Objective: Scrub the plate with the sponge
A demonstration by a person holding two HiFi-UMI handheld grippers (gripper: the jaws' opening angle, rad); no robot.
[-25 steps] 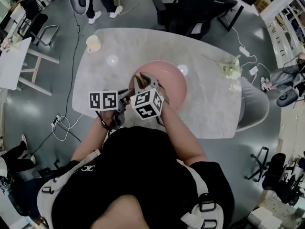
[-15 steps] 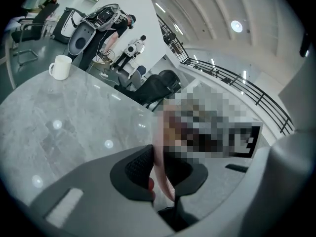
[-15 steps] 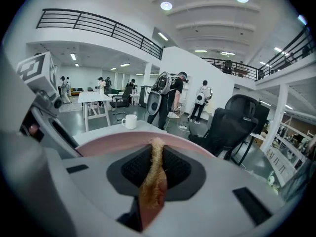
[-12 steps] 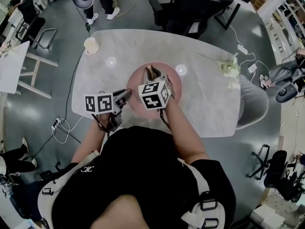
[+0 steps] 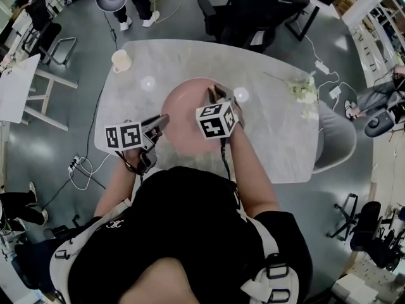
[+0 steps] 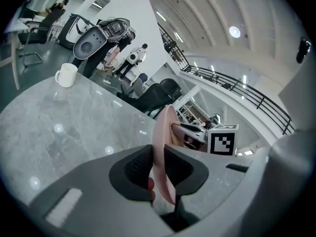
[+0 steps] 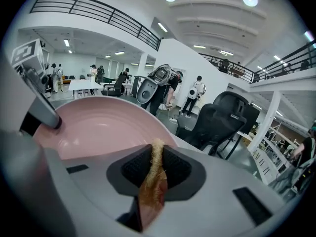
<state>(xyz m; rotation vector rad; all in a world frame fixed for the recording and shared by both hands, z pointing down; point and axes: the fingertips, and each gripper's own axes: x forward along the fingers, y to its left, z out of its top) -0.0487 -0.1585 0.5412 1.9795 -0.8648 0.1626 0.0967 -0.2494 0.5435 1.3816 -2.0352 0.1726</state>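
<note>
My left gripper (image 5: 161, 120) is shut on the left rim of a pink plate (image 5: 186, 116), which is over the middle of the grey table (image 5: 272, 147). In the left gripper view the plate (image 6: 165, 132) runs edge-on between the jaws of the left gripper (image 6: 158, 169). My right gripper (image 5: 216, 94) is over the plate's far right edge, shut on a thin brown fibrous sponge (image 7: 150, 194). The right gripper view shows the right gripper (image 7: 156, 164) beside the plate (image 7: 98, 127), with the sponge's tip close to the rim; whether they touch cannot be told.
A cream mug (image 5: 121, 60) stands at the table's far left corner. A pale dried sprig (image 5: 305, 88) lies at the far right. Dark office chairs (image 5: 266, 8) stand behind the table and a grey chair (image 5: 336, 138) to its right. People stand beyond.
My right gripper has carried the sponge rightward and farther away across the plate, uncovering most of it. The left gripper, still on the rim, has drifted slightly left.
</note>
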